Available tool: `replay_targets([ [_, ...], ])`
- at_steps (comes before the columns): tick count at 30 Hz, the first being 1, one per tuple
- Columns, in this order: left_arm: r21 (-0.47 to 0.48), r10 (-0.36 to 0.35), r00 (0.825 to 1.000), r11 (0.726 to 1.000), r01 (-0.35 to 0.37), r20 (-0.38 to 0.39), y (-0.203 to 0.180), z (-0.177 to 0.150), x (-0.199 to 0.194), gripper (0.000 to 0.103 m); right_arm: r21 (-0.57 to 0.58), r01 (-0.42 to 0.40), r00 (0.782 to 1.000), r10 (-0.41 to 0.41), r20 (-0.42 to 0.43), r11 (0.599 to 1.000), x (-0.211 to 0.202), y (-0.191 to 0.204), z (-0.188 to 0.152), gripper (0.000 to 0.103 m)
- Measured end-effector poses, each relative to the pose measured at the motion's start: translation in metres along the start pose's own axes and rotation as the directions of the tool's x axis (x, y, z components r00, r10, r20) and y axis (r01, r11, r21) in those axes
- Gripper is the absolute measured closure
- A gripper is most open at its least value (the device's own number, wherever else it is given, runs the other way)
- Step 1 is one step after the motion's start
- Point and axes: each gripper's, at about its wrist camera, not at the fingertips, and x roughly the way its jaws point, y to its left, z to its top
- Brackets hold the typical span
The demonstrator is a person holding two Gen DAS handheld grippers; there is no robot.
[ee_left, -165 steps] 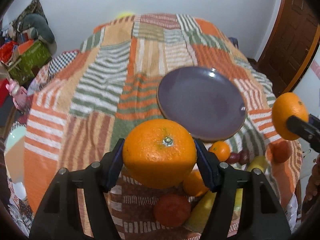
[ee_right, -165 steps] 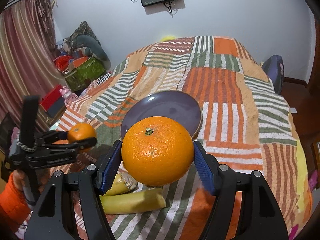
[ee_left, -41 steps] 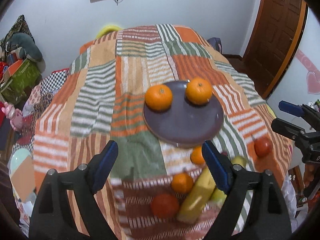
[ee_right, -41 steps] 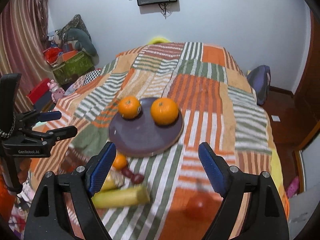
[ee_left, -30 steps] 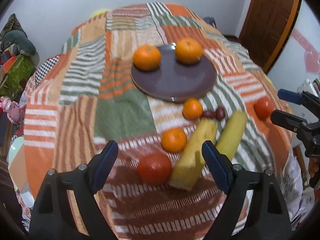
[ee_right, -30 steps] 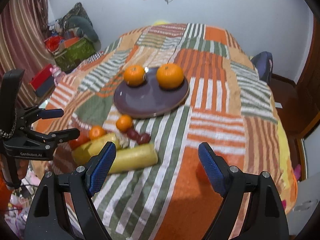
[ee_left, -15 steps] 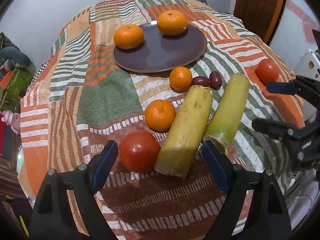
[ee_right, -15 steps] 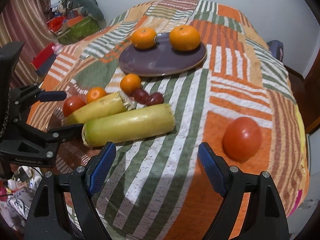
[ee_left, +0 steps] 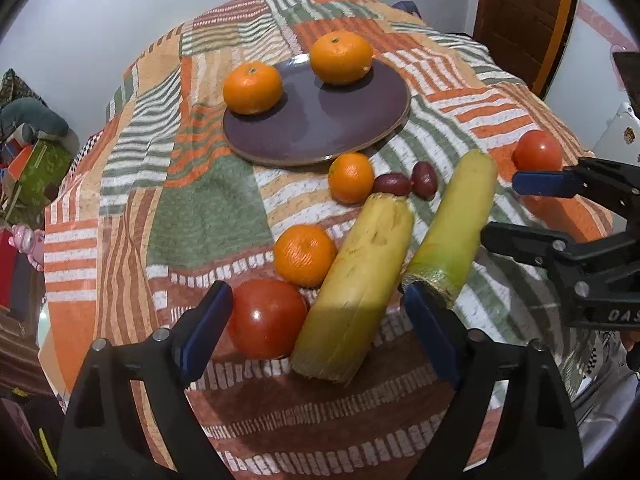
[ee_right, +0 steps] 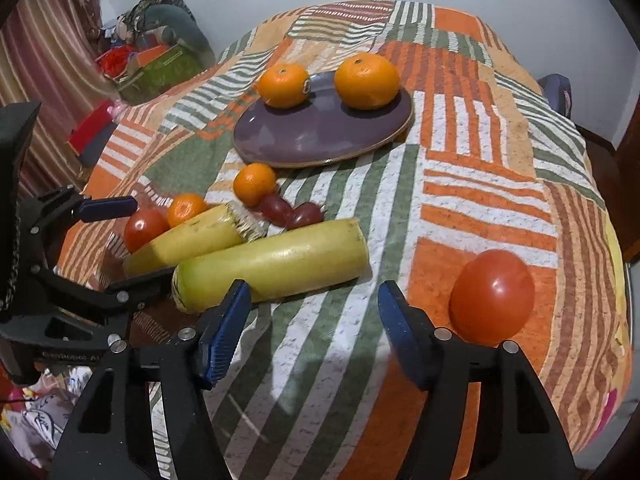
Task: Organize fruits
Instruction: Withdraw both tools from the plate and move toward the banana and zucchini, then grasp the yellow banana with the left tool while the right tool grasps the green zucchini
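- At the near left edge of the bed, the left gripper [ee_left: 316,332] hangs low with its fingers spread wide and nothing between them, the gap framing the near tomato [ee_left: 267,318] and the butt of the left yellow gourd [ee_left: 357,293]; it looks lined up to take one of them next.
- Just behind the tomato sits a small mandarin [ee_left: 305,255], touching the gourd's side, and a second small mandarin [ee_left: 351,177] lies nearer the plate beside two dark red grapes [ee_left: 406,181].
- Up the middle, the purple plate [ee_left: 340,132] rests on the striped patchwork bedspread [ee_left: 132,184]. It carries two large oranges [ee_left: 342,57], one at each far side, apart, leaving the front bare for more fruit.
- Right of centre, the greener gourd [ee_left: 452,222] lies alongside the first, near but not plainly touching, its cut stem end toward the camera. Both are long, smooth and bulky, and probably too thick for an easy crosswise pinch.
- Farther right, the right gripper [ee_right: 314,326] also stands spread and empty, over bare cloth between the greener gourd and the far tomato [ee_right: 493,296].
- That tomato is glossy, round and well apart from the cluster, likely to roll on soft bedding if nudged.
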Motion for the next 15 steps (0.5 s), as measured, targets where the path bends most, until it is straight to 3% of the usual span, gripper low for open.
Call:
replay_targets([
  [10, 0.063, -0.096, 0.995, 0.993, 0.096, 0.004, -0.029, 0.01, 0.002, 0.017, 0.062, -0.025, 1.0, 0.025, 0.007, 0.998, -0.003, -0.015, 0.01, 0.04],
  [15, 0.08, -0.096, 0.995, 0.992, 0.094, 0.021, -0.035, 0.011, -0.001, 0.017, 0.041, -0.012, 1.0, 0.011, 0.009, 0.999, -0.001, -0.006, 0.011, 0.039],
])
